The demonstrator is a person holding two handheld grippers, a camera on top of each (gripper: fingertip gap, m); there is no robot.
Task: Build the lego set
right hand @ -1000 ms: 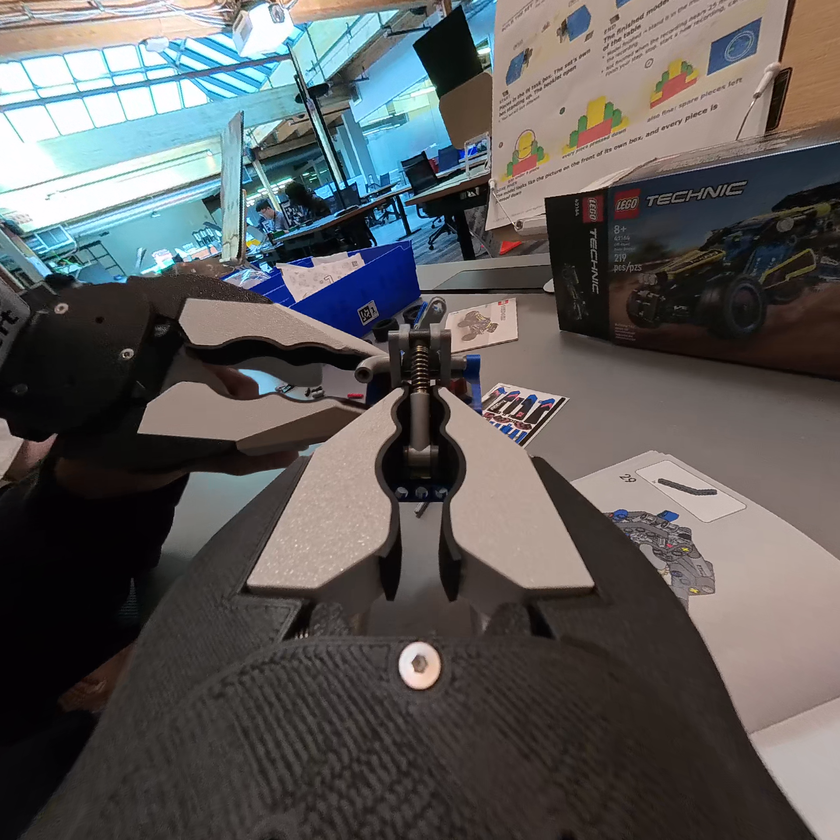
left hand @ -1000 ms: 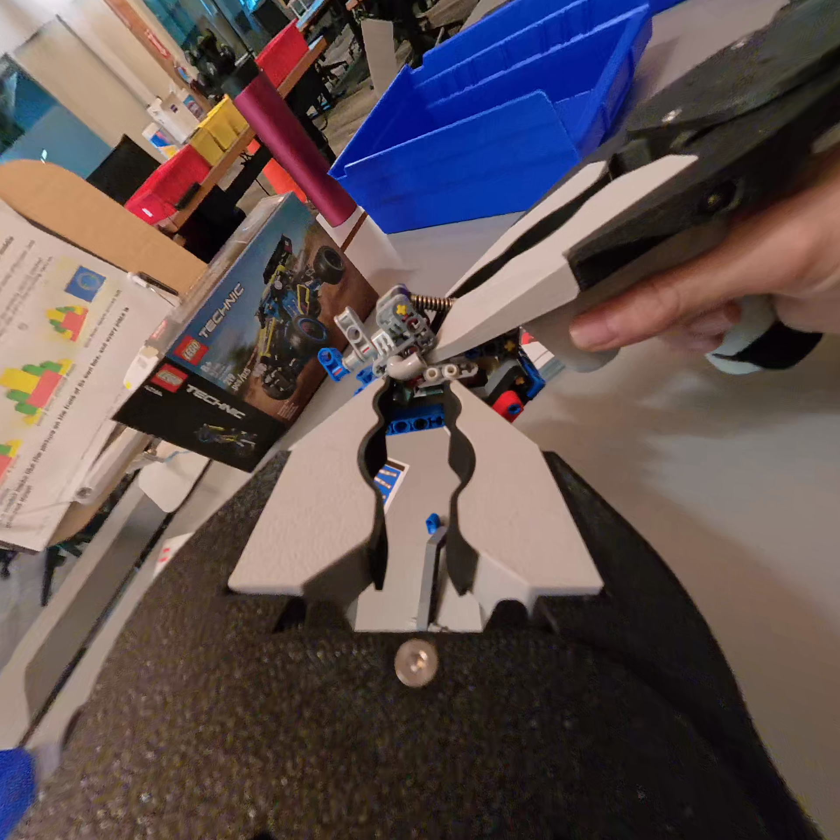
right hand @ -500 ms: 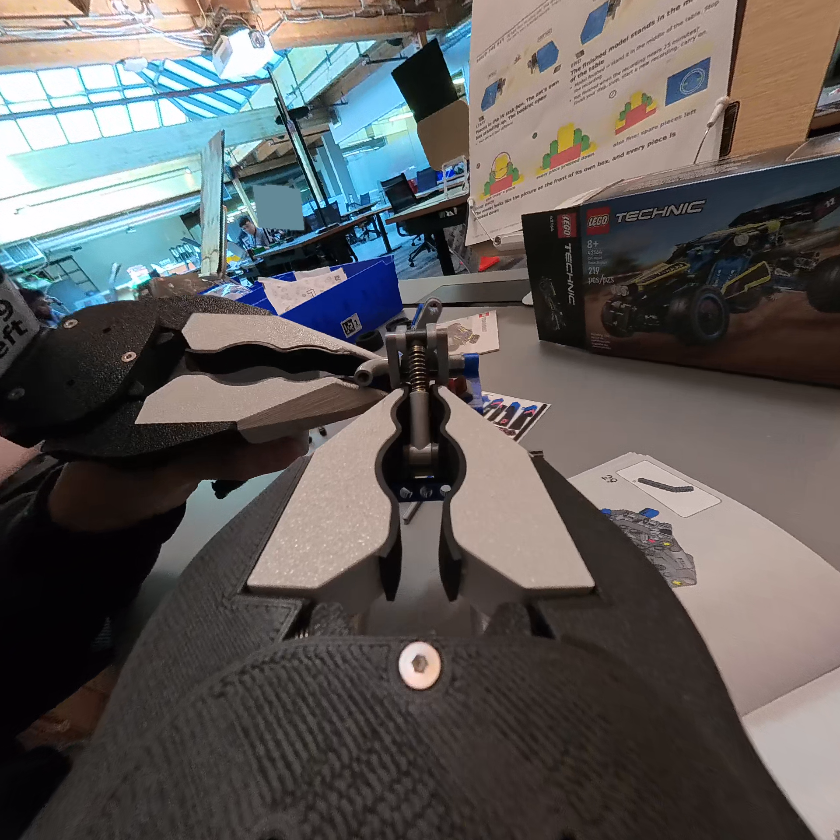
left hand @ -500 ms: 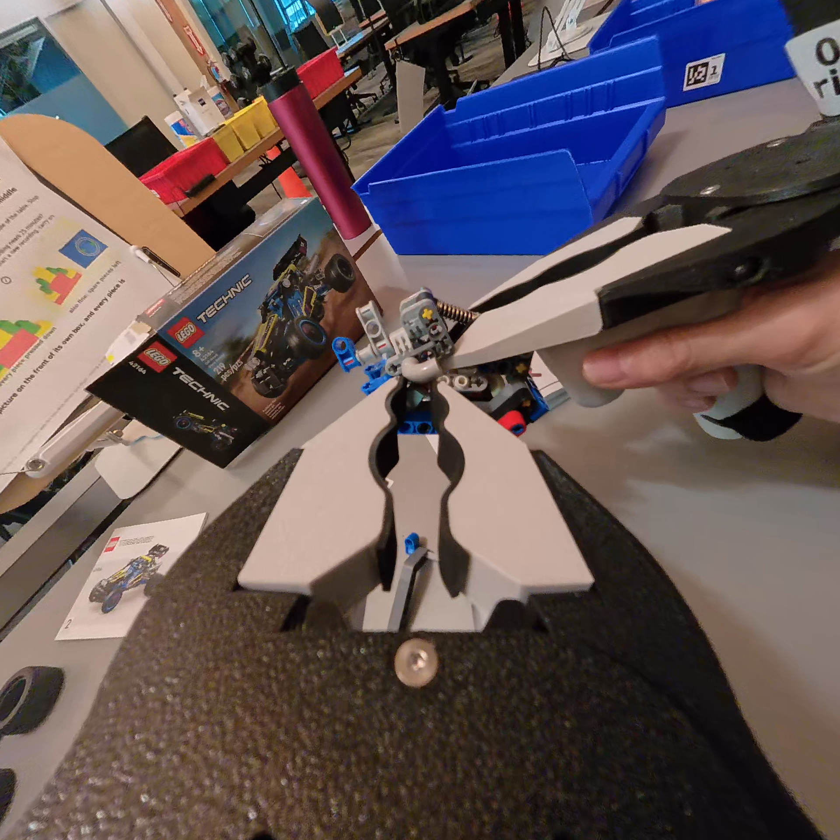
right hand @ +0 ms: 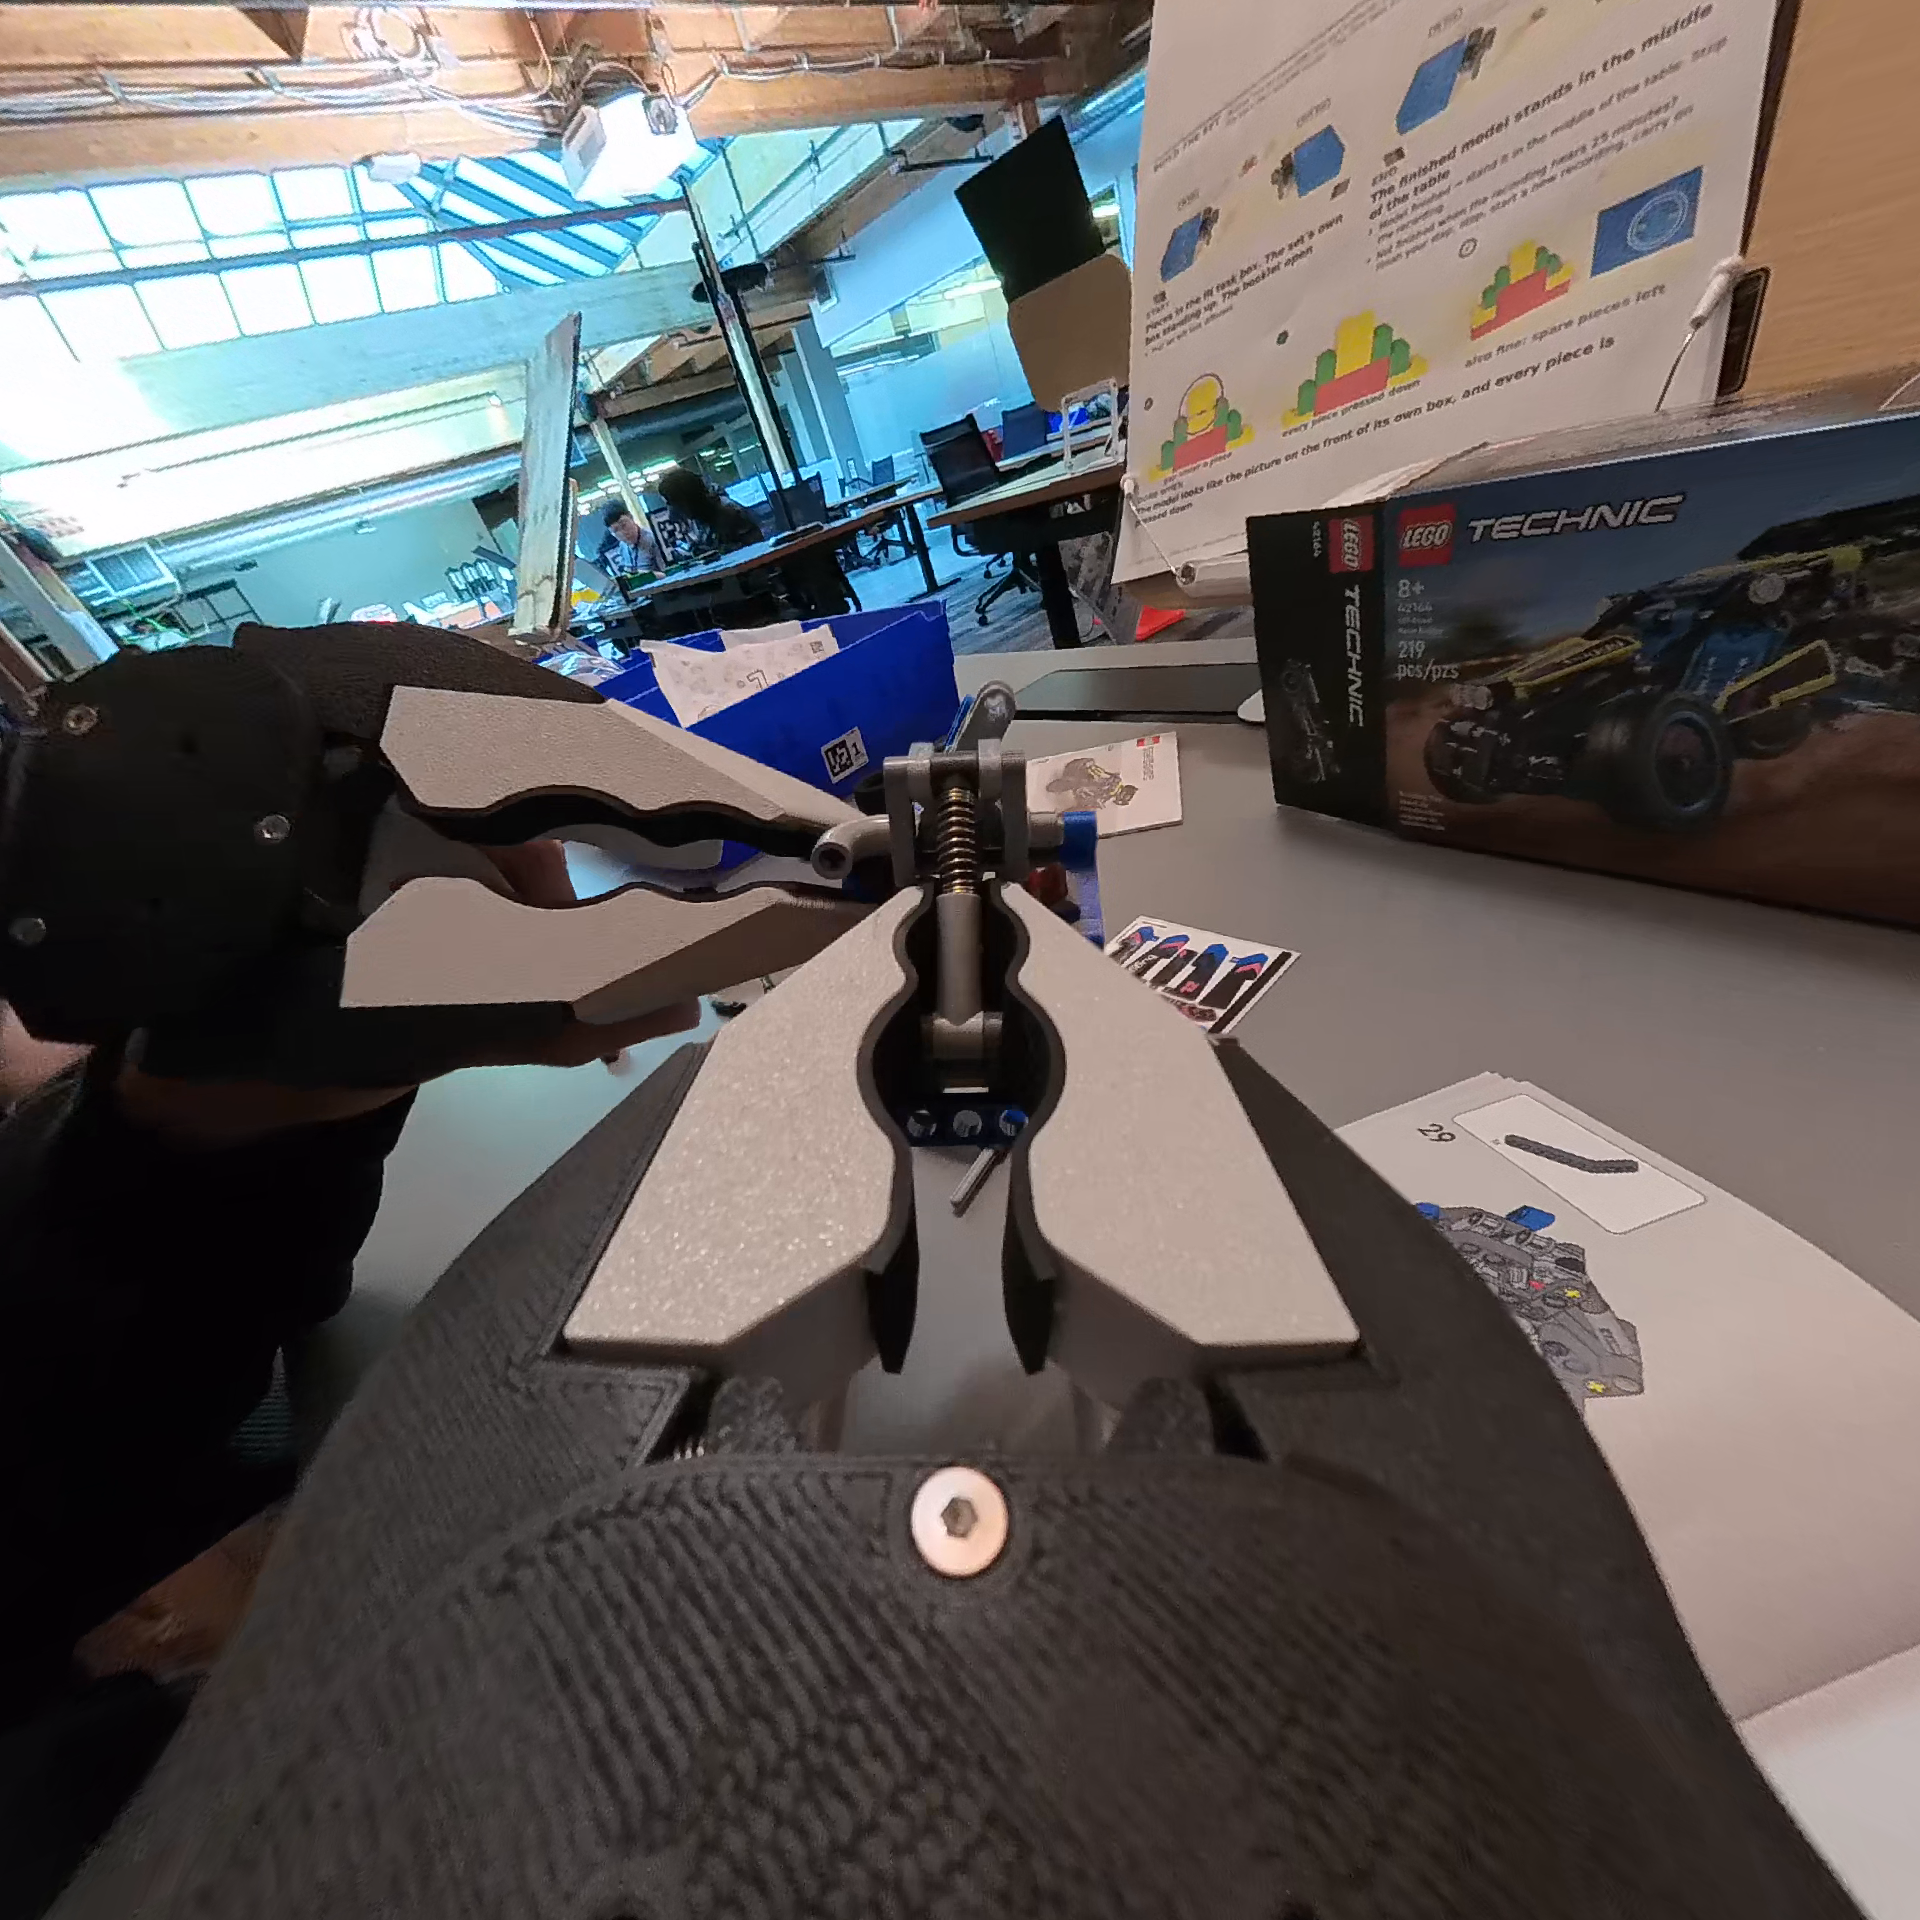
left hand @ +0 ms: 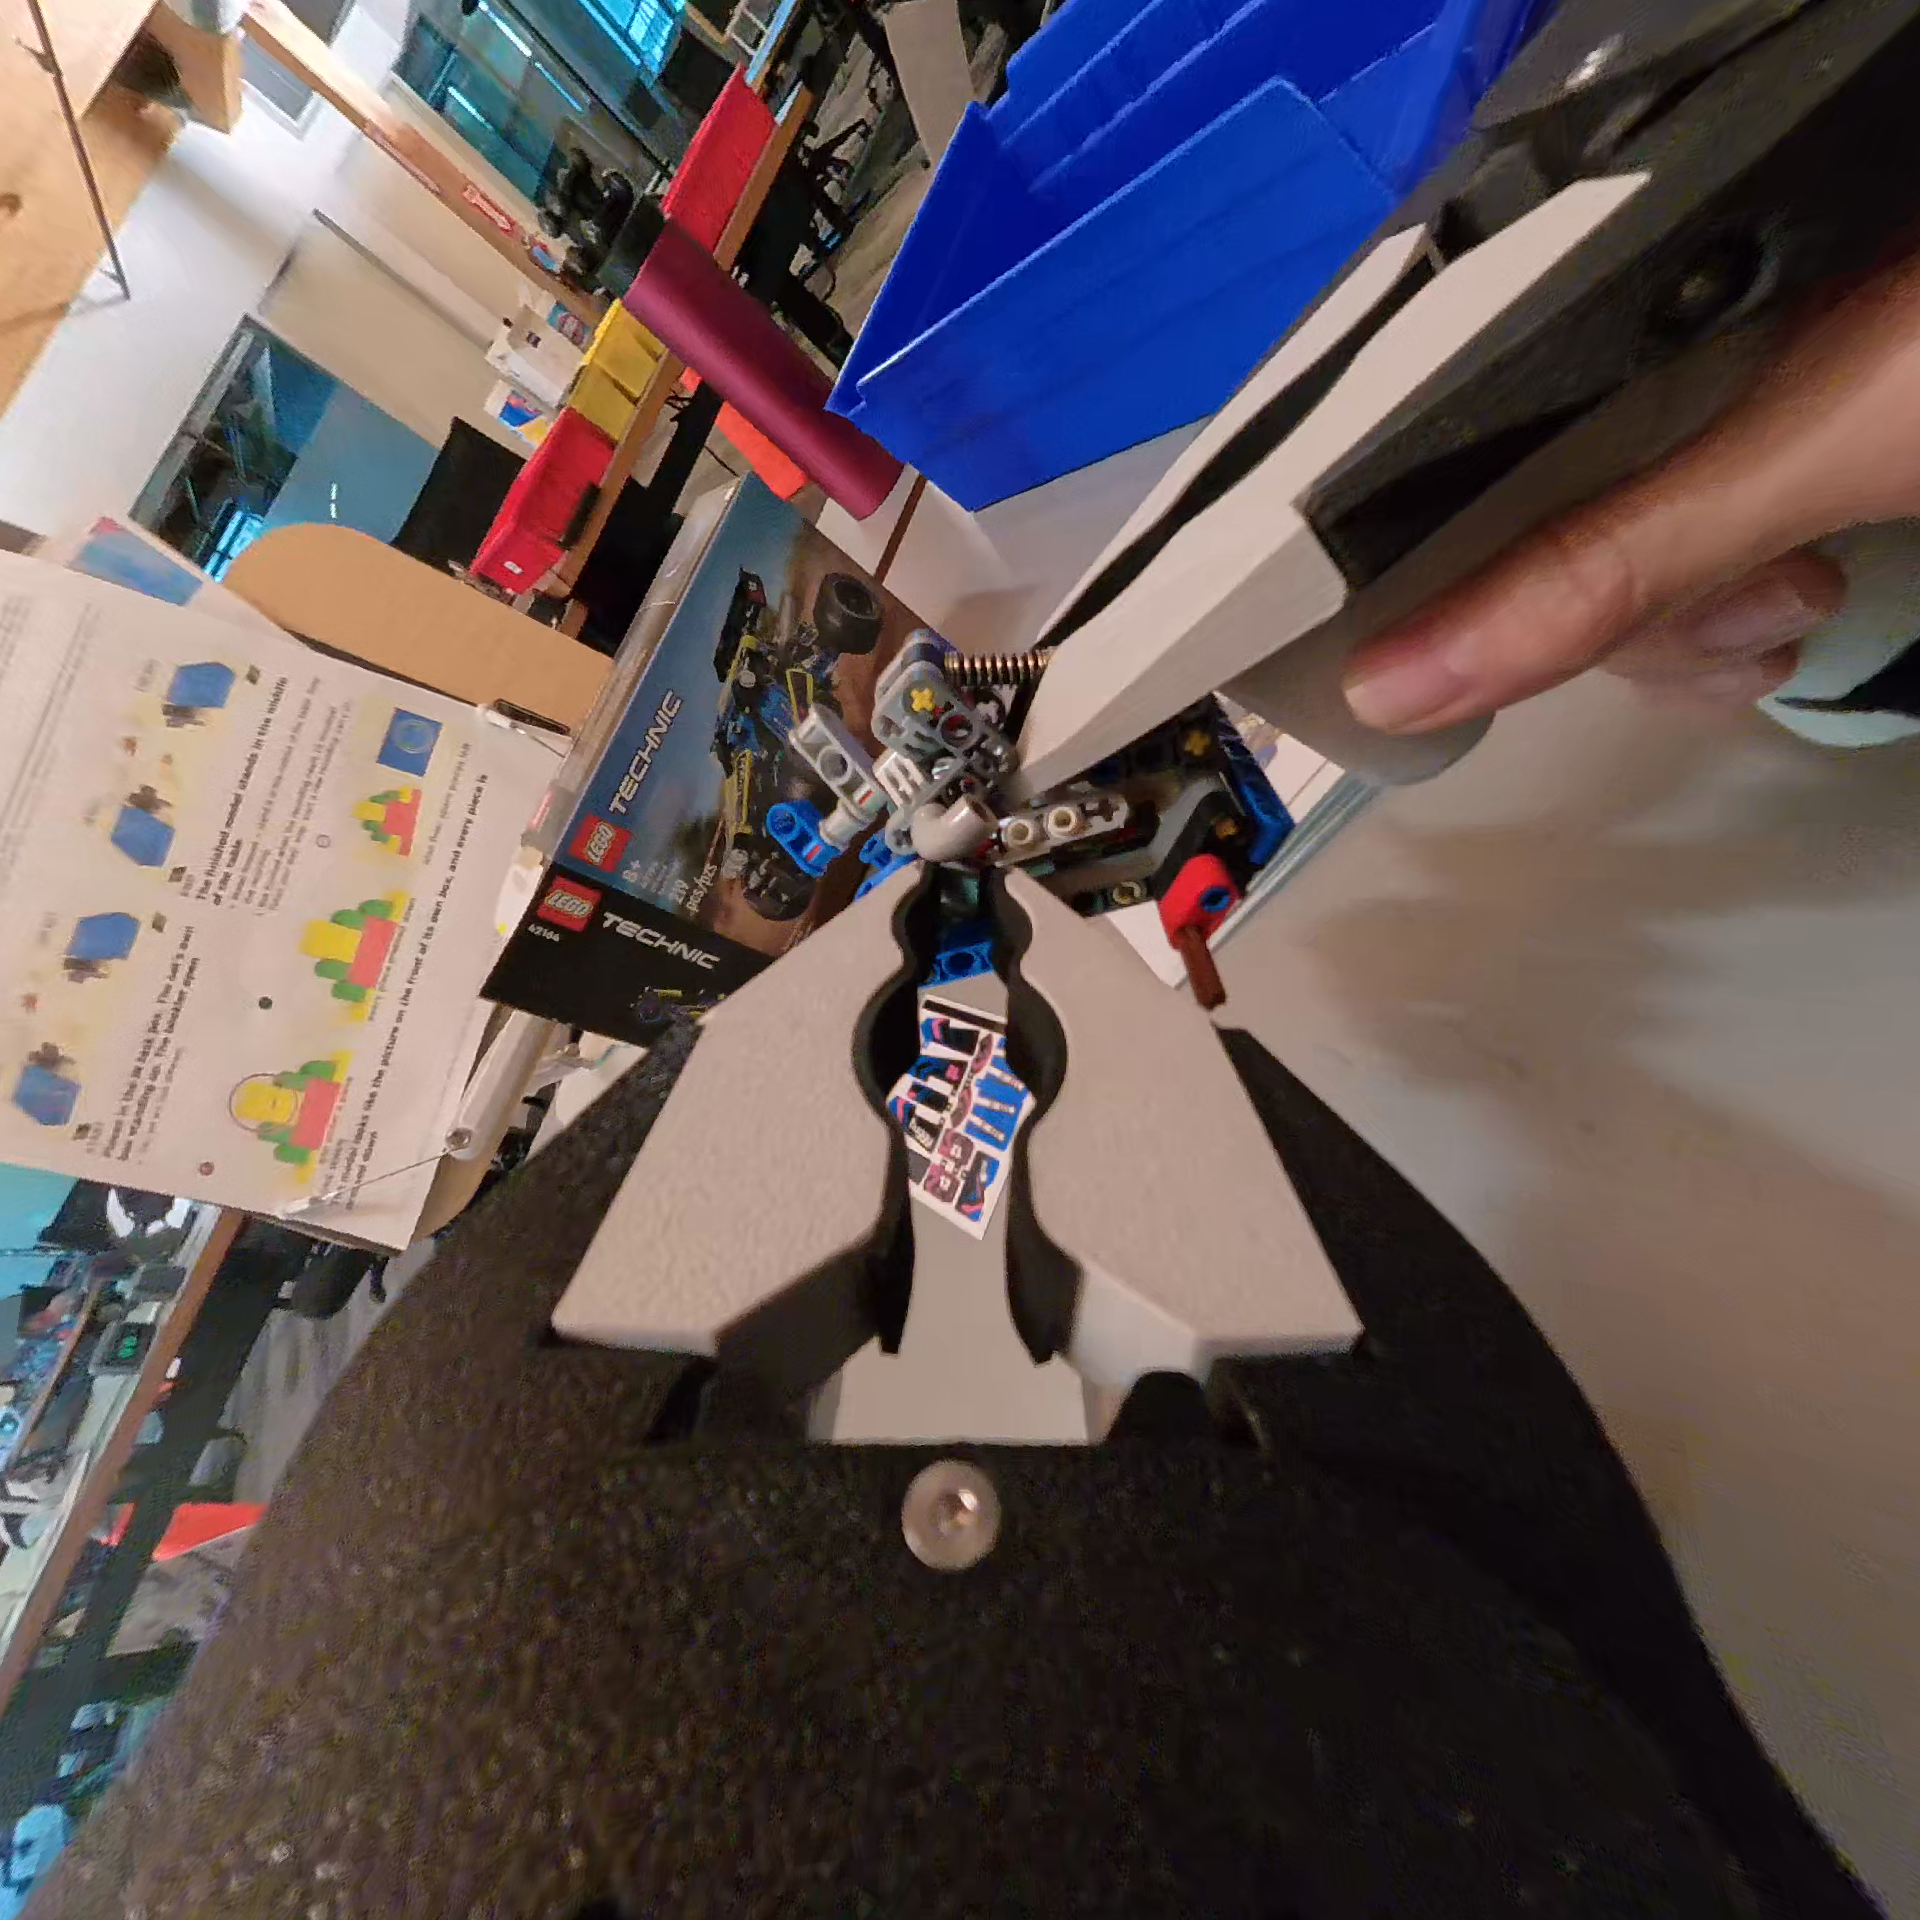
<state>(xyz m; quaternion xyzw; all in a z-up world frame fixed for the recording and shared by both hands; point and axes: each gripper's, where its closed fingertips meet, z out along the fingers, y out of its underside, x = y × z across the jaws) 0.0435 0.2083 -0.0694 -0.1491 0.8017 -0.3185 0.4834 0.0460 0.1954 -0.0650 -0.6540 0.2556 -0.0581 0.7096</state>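
A partly built lego model (left hand: 940,743) of grey, black and blue parts, with a spring shock absorber (right hand: 956,831), is held above the grey table (left hand: 1558,1091) between both grippers. My left gripper (left hand: 951,878) is shut on the model's lower edge. In the right wrist view it (right hand: 831,868) comes in from the left. My right gripper (right hand: 961,899) is shut on the shock absorber's grey shaft. In the left wrist view it (left hand: 1023,758) reaches in from the upper right, held by a hand.
The set's box (right hand: 1621,675) stands at the back of the table. A sticker sheet (right hand: 1205,966) lies below the model. An open instruction booklet (right hand: 1558,1247) lies to the right. Blue bins (left hand: 1143,260), a maroon cylinder (left hand: 748,364) and a printed poster (left hand: 239,914) stand beyond. My two grippers' fingertips are within a few centimetres of each other.
The left gripper has rolled and tilted, so its view has turned and the sticker sheet now shows between its fingers. Both grippers keep their hold on the model.
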